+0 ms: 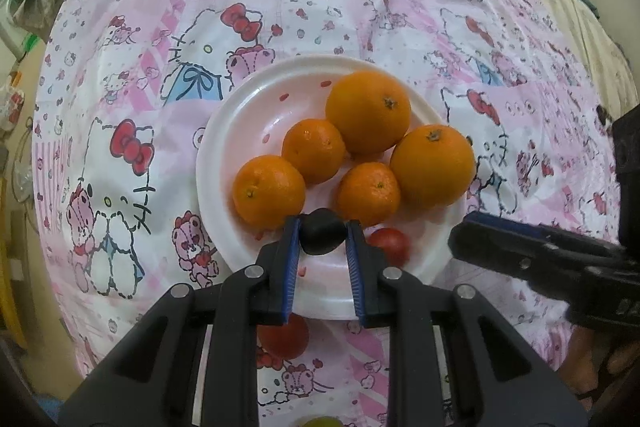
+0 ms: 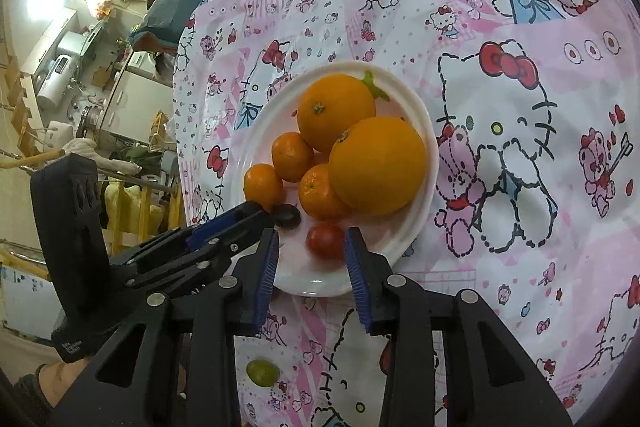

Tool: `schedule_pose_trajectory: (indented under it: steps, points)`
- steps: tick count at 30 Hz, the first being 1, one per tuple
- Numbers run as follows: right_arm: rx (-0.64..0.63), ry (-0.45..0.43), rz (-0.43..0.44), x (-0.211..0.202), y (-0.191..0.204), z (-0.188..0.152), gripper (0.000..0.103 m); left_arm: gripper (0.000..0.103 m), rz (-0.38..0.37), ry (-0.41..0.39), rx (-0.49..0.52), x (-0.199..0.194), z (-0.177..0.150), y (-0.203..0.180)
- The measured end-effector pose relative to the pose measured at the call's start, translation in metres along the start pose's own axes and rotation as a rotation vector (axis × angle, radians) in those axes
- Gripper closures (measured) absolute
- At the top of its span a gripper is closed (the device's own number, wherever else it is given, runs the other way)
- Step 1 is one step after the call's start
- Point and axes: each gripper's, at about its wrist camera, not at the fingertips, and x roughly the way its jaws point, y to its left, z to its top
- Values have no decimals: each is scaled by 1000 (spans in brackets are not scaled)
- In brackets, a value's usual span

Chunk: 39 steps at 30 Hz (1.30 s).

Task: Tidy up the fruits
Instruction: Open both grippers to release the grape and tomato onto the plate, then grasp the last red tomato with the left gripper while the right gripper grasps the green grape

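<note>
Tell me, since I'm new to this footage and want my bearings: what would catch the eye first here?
The pile of oranges on the white plate at the middle of the pink cartoon-cat tablecloth. At the plate's near edge the left gripper clamps a small dark fruit. Beside it a red tomato lies on the plate between the right gripper's open fingers.

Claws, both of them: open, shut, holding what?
Left claw: shut on the small dark round fruit.
Right claw: open around the small red tomato, not gripping.
</note>
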Motion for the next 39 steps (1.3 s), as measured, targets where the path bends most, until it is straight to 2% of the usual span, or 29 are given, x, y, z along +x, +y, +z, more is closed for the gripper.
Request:
schedule_pose_trajectory:
  steps: [2, 4, 5, 6, 8, 11, 16, 27, 35, 39]
  points:
    - [-1, -11, -8, -3, 0, 0, 57, 80, 3, 8, 2, 1, 0, 0]
    - [-2, -28, -13, -7, 0, 1, 56, 61, 1, 9, -8, 1, 0, 2]
    - [-1, -38, -21, -10, 0, 1, 56, 46, 1, 0, -18, 0, 0, 3]
    - [1, -47, -29, -12, -1, 1, 56, 36, -1, -10, -25, -2, 0, 5]
    - [12, -58, -35, -15, -3, 2, 56, 28, -18, -25, -49, -7, 0, 9]
    - [4, -67, -49, -19, -3, 3, 55, 28, -49, -44, -107, -13, 3, 20]
    - [-12, -82, -57, -24, -1, 2, 55, 27, -58, -62, -181, -20, 4, 36]
    - [-21, -110, -82, -31, 1, 1, 55, 27, -3, -63, -158, -26, -10, 40]
    - [-12, -124, -96, -40, -3, -4, 55, 27, 55, 74, -62, -3, -40, 29]
    - [-20, -126, -100, -43, -2, -7, 55, 28, 83, 108, -4, 7, -51, 20]
